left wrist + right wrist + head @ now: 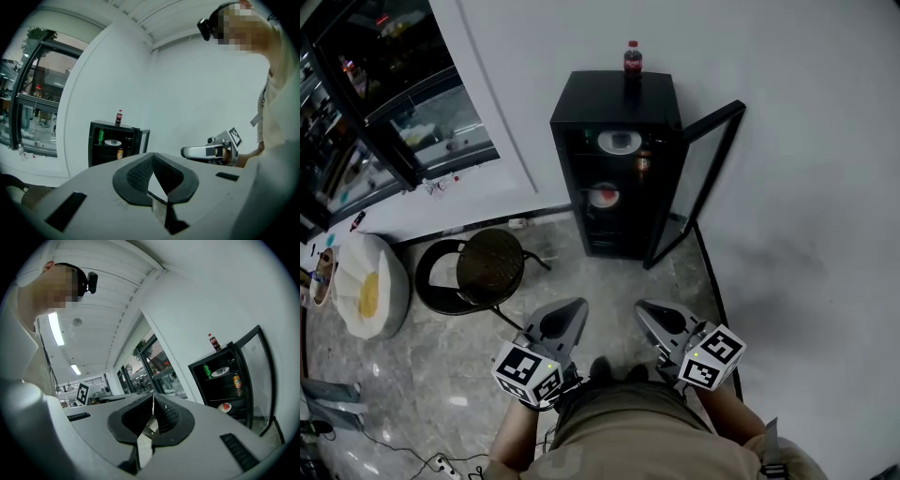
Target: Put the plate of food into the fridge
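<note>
White wall backs the black fridge (619, 112), its door (705, 173) open, and a plate of food (603, 196) sits on a lower shelf. The left gripper (572, 307) and right gripper (645, 309) are both pressed together and empty, so the placing looks done; only closing may remain.

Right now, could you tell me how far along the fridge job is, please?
It looks nearly done: a plate of food sits on a shelf inside the fridge. Nothing is in hand: the left gripper and right gripper are shut and empty. What is left: the door stands open.
</note>
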The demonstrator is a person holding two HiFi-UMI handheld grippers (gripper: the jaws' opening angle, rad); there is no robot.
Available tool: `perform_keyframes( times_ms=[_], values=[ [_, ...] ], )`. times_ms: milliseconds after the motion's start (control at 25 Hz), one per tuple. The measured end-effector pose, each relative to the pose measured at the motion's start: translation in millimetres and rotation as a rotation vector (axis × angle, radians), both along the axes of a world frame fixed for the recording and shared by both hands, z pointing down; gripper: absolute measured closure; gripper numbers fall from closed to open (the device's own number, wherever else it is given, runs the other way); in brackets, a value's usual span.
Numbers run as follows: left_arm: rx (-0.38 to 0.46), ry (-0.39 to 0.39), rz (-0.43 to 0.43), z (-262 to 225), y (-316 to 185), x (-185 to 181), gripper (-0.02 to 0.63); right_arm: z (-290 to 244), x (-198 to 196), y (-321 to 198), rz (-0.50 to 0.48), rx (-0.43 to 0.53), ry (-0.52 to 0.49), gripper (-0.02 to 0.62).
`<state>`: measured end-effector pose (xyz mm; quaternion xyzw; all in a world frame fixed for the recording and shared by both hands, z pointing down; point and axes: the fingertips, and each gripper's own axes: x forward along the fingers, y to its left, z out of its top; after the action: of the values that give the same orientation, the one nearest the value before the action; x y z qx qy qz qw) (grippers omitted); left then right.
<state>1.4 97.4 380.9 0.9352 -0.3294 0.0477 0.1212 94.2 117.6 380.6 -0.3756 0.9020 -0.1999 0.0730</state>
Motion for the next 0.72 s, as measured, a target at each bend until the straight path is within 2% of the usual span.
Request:
perform_keyframes(
  times_ms=[720],
  values=[
    [0.003,0.054,0.039,0,-27,-29,0.595,-1,-29,-23,0.05,0.006,0.083,0.571]
  ],
)
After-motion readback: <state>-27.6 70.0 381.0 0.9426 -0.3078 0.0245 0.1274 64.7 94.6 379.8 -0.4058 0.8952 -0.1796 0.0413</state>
